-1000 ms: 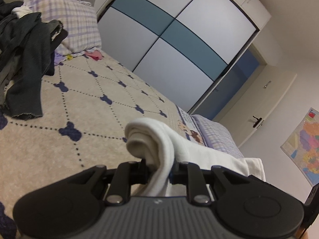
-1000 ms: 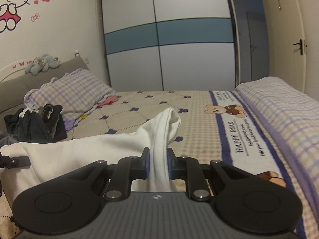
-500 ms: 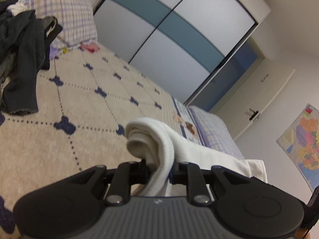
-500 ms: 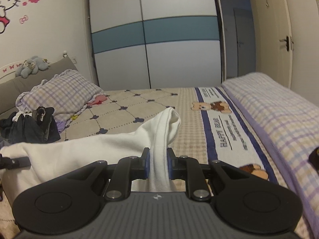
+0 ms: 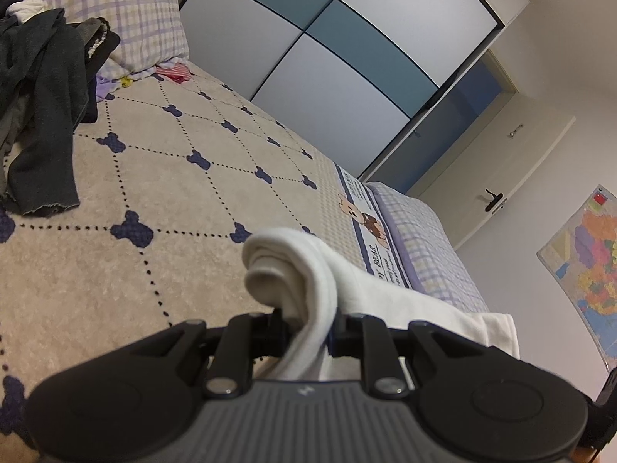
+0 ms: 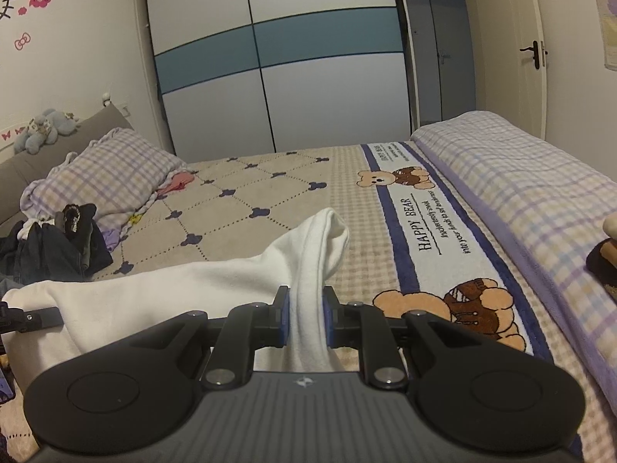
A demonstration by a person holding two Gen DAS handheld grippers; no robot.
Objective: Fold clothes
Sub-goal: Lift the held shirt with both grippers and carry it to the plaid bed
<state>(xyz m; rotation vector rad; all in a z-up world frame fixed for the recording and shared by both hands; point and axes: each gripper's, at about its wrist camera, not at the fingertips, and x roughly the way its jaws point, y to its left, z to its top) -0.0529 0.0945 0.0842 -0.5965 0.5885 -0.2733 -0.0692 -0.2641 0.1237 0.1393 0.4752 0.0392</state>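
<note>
A white garment point(image 5: 300, 270) is stretched between my two grippers above the bed. My left gripper point(image 5: 306, 333) is shut on a bunched fold of it, and the cloth runs off to the right. In the right wrist view the same white garment point(image 6: 185, 289) spreads to the left, and my right gripper point(image 6: 306, 322) is shut on another bunched corner that sticks up past the blue pads. The tip of the left gripper point(image 6: 27, 318) shows at the far left edge, at the cloth's other end.
A beige bedspread point(image 5: 135, 177) with dark bear marks covers the bed. A pile of dark clothes point(image 5: 42, 88) lies at the head by a checked pillow point(image 5: 127, 23). A folded checked blanket point(image 6: 520, 193) lies to the right. A wardrobe point(image 6: 277, 77) stands beyond.
Both views have swung a little, and the right gripper has drifted sideways with the cloth. Both grips on the white garment are unchanged.
</note>
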